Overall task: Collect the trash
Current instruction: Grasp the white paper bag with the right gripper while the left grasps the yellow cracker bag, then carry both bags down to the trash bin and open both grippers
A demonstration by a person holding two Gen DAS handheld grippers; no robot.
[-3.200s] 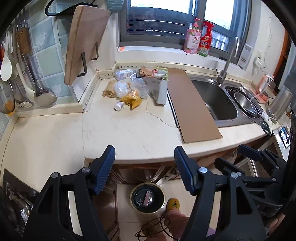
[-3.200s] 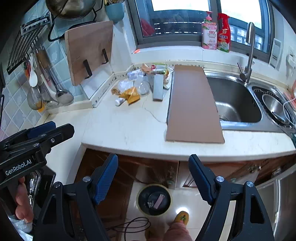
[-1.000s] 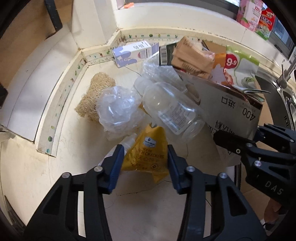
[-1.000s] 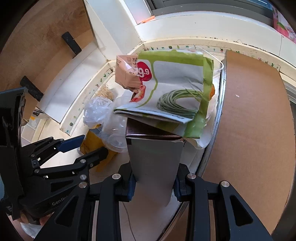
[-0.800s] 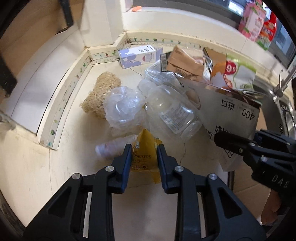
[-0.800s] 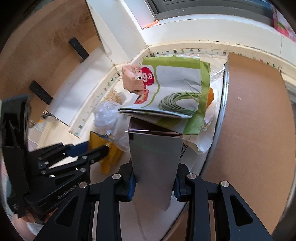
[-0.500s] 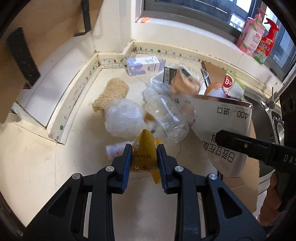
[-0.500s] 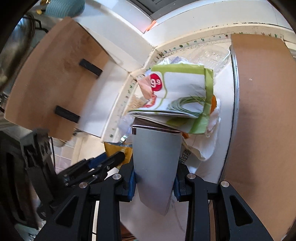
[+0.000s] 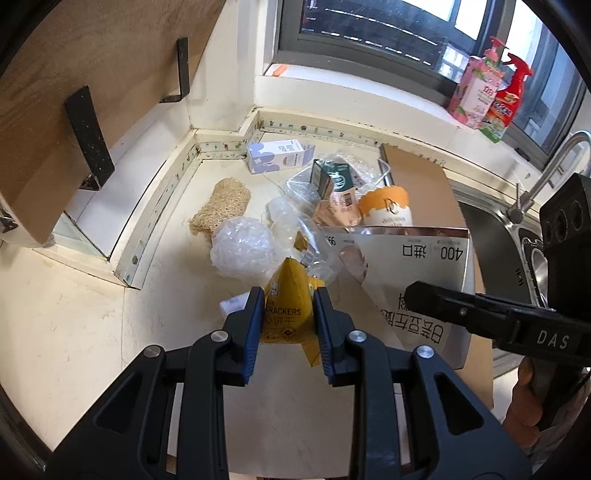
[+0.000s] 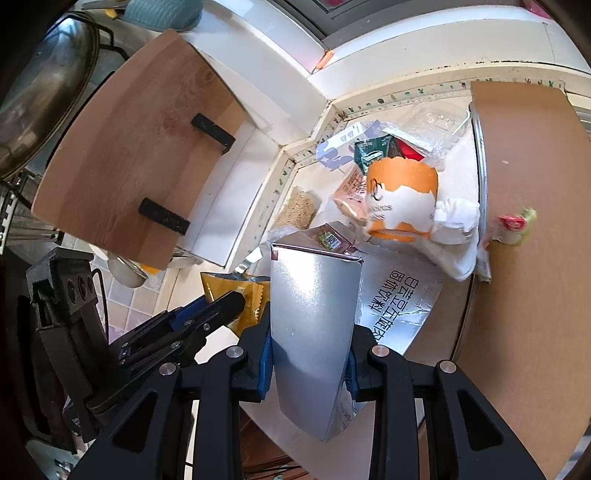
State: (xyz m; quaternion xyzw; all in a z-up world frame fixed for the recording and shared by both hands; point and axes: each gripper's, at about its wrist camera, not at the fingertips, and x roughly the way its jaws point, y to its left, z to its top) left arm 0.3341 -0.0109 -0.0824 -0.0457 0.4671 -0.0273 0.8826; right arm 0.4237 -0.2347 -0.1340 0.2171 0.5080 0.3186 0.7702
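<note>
Left gripper (image 9: 288, 317) angled downward, jaws clamped on yellow cracker packet (image 9: 286, 306), right gripper (image 10: 308, 354) tilted down, jaws closed on silver carton (image 10: 314, 325), remaining trash lying beyond both jaws.

A cream countertop (image 9: 66, 332) meets a dark-framed window (image 9: 369, 33), with a steel sink (image 9: 491, 229) at right.

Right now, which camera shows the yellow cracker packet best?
The left wrist view: the yellow cracker packet faces the lens, label readable, clamped in the left hand-held gripper. The right wrist view shows only a corner.
</note>
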